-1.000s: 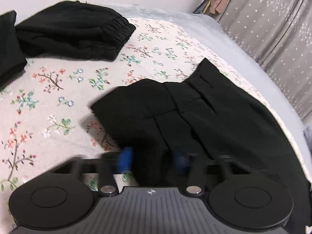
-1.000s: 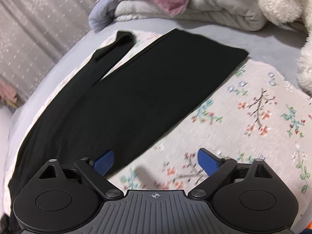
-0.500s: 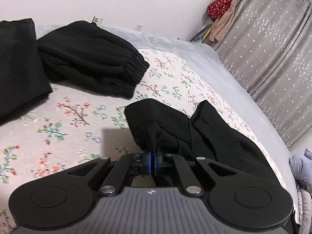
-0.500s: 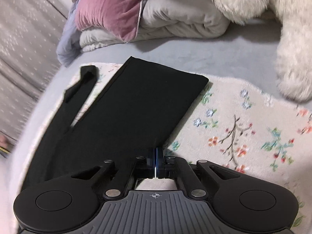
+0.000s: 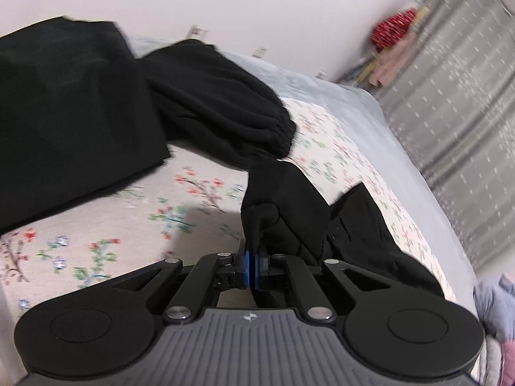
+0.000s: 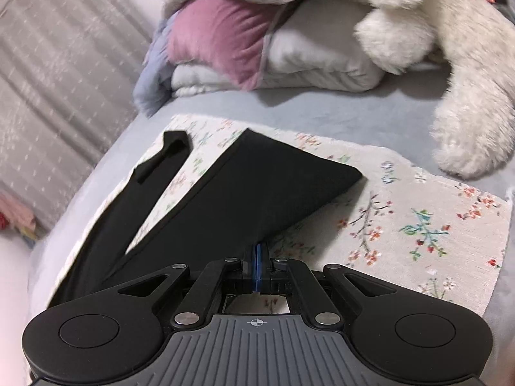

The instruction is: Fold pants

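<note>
**Pants pinched at both ends, raised off the bed: slip and sag risks**

Nearest: left tongs (image 5: pixel 250 268), pressed together on a bunched fold of the black pants (image 5: pixel 347 225), apparently the waist end. Right tongs (image 6: pixel 257 268), pressed together on the side edge of one pant leg (image 6: pixel 257 193), lifting it clear of the floral sheet (image 6: pixel 418 234).

Location of item: pants spread across the floral sheet on the bed, held at both ends; second leg (image 6: pixel 151 186) lies apart, narrow and twisted, toward the curtain side.

Risks, as judged:
- Both grips take little cloth; a pull could slip the fabric free.
- Legs are not aligned; folding now would likely trap the twist and give an uneven fold.
- Carried cloth could drag the sheet or brush the folded garments (image 5: pixel 209 103) beyond the left tongs.
- Plush toy (image 6: pixel 450 80) and pillows (image 6: pixel 257 38) lie past the leg hems, crowding that end.

Containers: none in view.
</note>
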